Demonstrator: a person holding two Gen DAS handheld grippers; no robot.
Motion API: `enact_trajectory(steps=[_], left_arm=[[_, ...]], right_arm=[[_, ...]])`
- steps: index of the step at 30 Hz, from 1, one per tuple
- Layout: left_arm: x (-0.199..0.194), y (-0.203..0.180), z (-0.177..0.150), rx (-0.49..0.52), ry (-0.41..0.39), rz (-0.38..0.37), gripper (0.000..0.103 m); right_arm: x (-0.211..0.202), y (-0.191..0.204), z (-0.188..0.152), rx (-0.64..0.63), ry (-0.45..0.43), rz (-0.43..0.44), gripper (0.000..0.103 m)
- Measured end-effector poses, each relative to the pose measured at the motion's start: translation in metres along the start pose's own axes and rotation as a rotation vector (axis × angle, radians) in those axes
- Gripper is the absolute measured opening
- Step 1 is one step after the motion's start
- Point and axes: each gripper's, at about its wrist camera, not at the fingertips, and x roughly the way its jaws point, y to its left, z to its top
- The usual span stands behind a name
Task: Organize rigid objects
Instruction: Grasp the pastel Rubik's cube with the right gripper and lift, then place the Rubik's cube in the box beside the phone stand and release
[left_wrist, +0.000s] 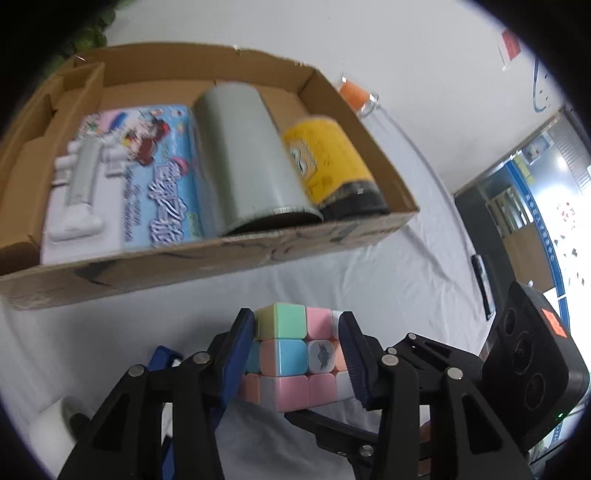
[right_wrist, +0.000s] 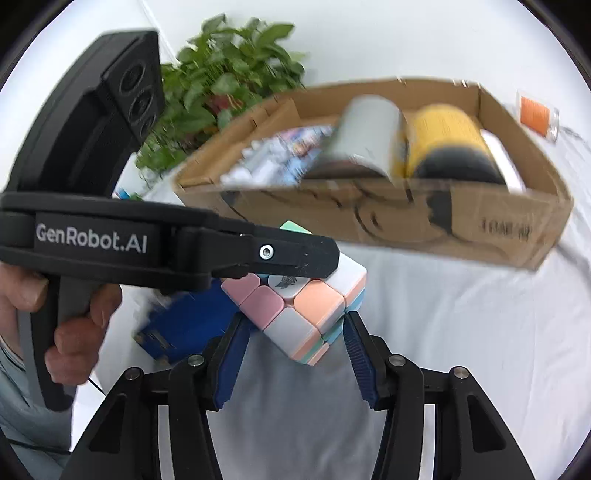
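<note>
Left tongs (left_wrist: 297, 328) clenched on pastel cube (left_wrist: 291, 354), held up over white worktop (left_wrist: 369, 266). Cardboard box (left_wrist: 207, 258) just ahead of tongs; inside, L to R: white toy on blue pack (left_wrist: 155, 173), grey can (left_wrist: 247, 158), yellow can (left_wrist: 332, 162). Right tongs (right_wrist: 293, 328) released, w/ cube corner between tips. Green plant (right_wrist: 221, 85) ahead-left.

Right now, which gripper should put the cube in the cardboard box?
Left. The left gripper grips the cube between its fingers, facing the cardboard box. The right gripper is open, holding nothing.
</note>
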Motion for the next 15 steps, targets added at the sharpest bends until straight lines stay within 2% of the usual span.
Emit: enact_trajectory(steps=[3,9,12,15], left_arm=[[-0.026,0.004,0.005,-0.015,-0.063,-0.006,0.045],[-0.074,0.019,0.036,-0.056,-0.202,-0.014,0.045],[-0.085,0.036,0.057,-0.092,-0.25,-0.026,0.045],[-0.081,0.06,0.075,-0.136,-0.253,-0.032,0.045]], right_arm=[[-0.012,0.016,0.018,-0.059,-0.033,0.002,0.05],[-0.015,0.044,0.083,-0.204,-0.069,0.022,0.049],[0.005,0.047,0.116,-0.254,-0.029,0.05,0.049],[0.03,0.041,0.138,-0.277,0.028,0.069,0.047]])
